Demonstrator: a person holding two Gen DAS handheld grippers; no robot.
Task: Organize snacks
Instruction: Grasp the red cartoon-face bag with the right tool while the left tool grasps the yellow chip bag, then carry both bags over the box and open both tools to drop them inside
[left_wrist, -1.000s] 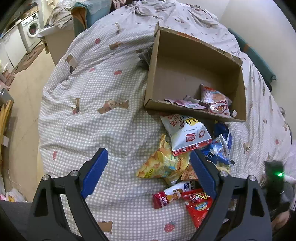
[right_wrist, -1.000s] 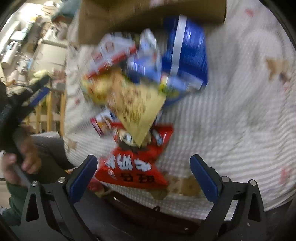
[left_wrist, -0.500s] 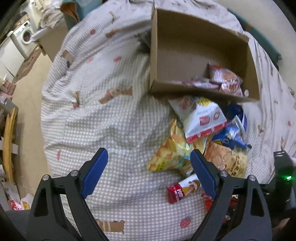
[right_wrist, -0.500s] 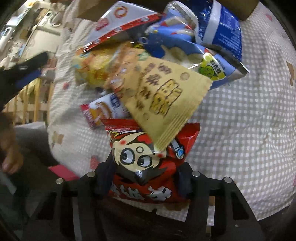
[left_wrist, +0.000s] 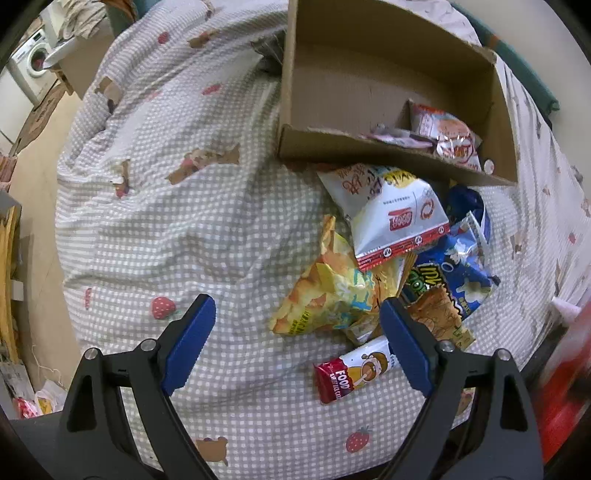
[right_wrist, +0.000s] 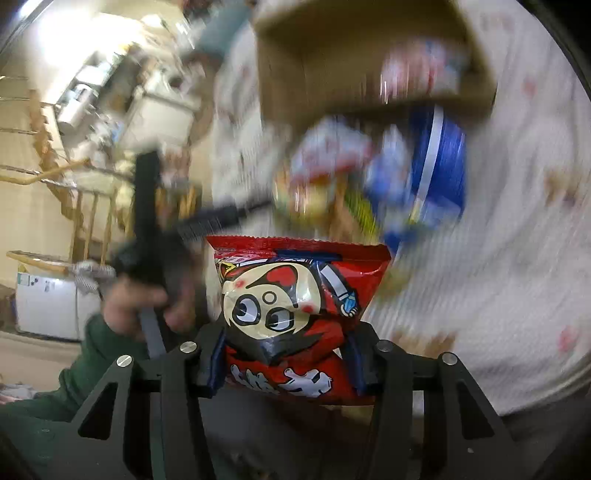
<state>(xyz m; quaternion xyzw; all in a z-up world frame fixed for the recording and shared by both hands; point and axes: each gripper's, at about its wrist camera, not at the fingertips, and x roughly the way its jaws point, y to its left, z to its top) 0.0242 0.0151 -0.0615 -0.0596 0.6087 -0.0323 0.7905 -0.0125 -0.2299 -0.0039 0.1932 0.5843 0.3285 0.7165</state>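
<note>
**Lifting a red snack bag clear of the pile**

Gripping the red snack bag (right_wrist: 295, 314) near its lower edge, the right gripper (right_wrist: 286, 362) has just been closing, and its blue pads now press on either side of the packet, which stands upright above them. The bag looks light, puffed with air and glossy, so it will likely crumple and could slip if squeezed on its belly; the flat sealed seam at top or bottom seems the surer place to pinch, and the contents are probably brittle. The blurred background suggests the bag is off the bedspread.

The left gripper (left_wrist: 295, 343) hangs with its jaws wide apart and nothing between them, above the checked bedspread (left_wrist: 184, 221) just beside the remaining heap: a yellow chip bag (left_wrist: 328, 295), a white-and-red packet (left_wrist: 395, 221) and a blue popcorn bag (left_wrist: 458, 266). The cardboard box (left_wrist: 369, 74) beyond them already holds a few packets.
</note>
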